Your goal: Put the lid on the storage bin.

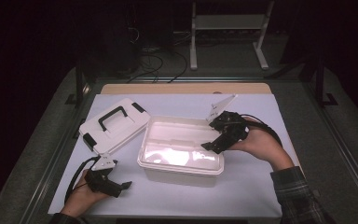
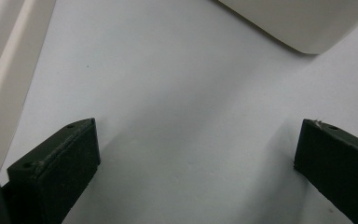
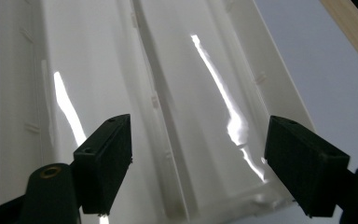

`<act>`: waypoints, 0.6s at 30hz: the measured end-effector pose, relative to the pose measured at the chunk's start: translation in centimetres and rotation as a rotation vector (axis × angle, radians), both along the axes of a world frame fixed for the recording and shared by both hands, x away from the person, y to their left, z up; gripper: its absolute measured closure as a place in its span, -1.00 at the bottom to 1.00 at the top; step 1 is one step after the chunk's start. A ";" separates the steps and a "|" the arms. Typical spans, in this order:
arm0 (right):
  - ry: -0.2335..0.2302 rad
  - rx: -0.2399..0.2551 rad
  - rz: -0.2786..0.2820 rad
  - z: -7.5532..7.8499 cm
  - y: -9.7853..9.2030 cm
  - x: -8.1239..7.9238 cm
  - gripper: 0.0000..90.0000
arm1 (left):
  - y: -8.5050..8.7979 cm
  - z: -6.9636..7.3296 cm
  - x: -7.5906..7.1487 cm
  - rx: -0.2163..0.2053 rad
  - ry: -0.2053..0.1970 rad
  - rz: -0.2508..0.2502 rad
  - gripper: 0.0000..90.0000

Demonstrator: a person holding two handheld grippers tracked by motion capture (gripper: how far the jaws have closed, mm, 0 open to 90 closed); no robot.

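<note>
White plastic box [image 1: 181,151], lid off, mid-surface on white sheet [image 1: 251,186]. Looks light, stiff, glossy, likely slippery; grab by rim. Right tongs [image 1: 213,140] wide open over right rim, empty. Left tongs [image 1: 121,186] open, empty, near front-left. Lid [image 1: 114,125] beside box, left.

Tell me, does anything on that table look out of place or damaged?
Only mildly: the lid with the black handle lies off the white box, askew beside its left side. The box stands open. No spill or damage shows. Both tongs, left and right, are open, holding nothing.
</note>
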State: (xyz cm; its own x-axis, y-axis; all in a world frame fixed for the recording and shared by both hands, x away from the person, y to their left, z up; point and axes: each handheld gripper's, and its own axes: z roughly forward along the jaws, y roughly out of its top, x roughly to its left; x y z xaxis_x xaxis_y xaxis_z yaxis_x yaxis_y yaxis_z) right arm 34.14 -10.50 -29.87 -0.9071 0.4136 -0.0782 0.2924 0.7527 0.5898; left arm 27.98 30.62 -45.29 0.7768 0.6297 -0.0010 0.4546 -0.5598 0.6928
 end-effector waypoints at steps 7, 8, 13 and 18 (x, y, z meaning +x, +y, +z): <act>-0.007 0.031 -0.071 -0.1 -3.0 -0.9 -0.60 | 0.0 0.5 0.3 -0.003 0.023 0.022 -0.99; -0.009 0.033 -0.076 -0.1 -3.4 -0.9 -0.60 | 0.1 0.6 0.3 0.000 0.028 0.025 -0.99; 0.001 0.067 -0.138 -0.8 -5.9 -1.4 -0.67 | 0.1 1.3 0.6 0.003 0.034 0.032 -0.90; 0.005 0.091 -0.176 -1.9 -7.4 -1.8 -0.69 | 0.2 1.9 1.1 0.005 0.036 0.037 -0.83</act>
